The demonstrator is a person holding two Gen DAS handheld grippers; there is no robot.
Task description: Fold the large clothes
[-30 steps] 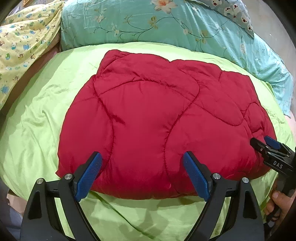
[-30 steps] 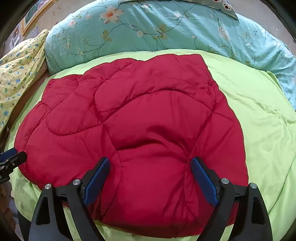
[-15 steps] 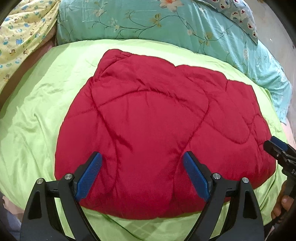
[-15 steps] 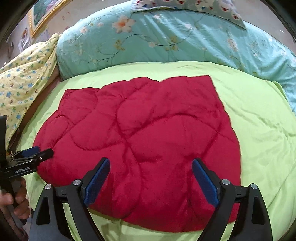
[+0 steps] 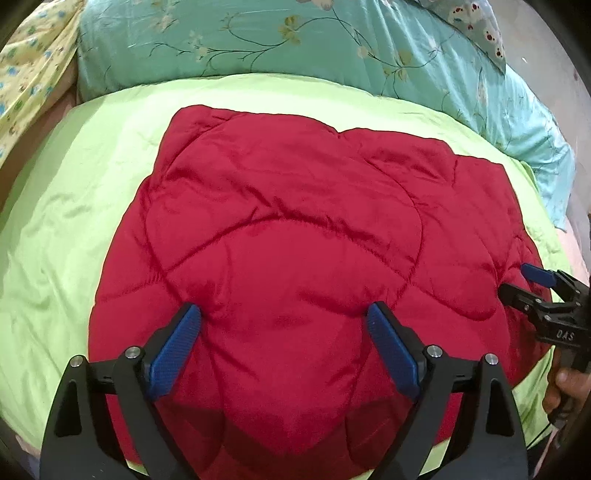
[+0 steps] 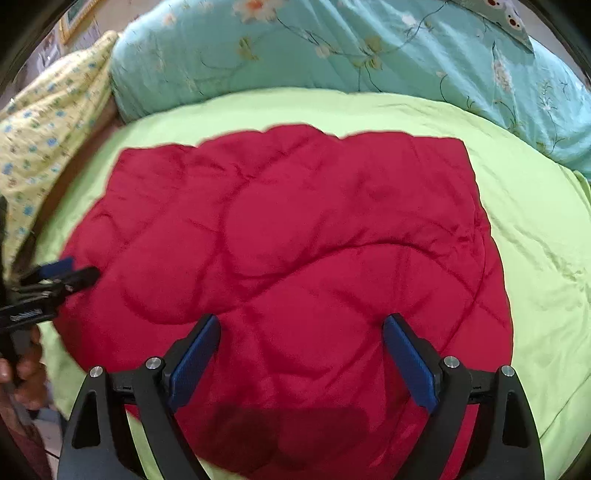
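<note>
Red quilt (image 5: pixel 295 258) mid bed (image 5: pixel 55 258): puffy, soft, prob light, slick. We take near corners. Left gripper (image 5: pixel 284 325) & right gripper (image 6: pixel 301 332) both released, nothing held.

A home bedroom: a bed with a green sheet (image 5: pixel 74 192), floral turquoise bedding (image 5: pixel 295 40), and a framed picture (image 6: pixel 75 16).

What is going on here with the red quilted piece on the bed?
A person holds a pair of tongs in each hand above a red quilted garment lying folded on a green bedspread. The left tongs and the right tongs both stand open over its near edge, gripping nothing. A teal floral duvet lies bunched behind. Whether another fold is coming cannot be told.
</note>
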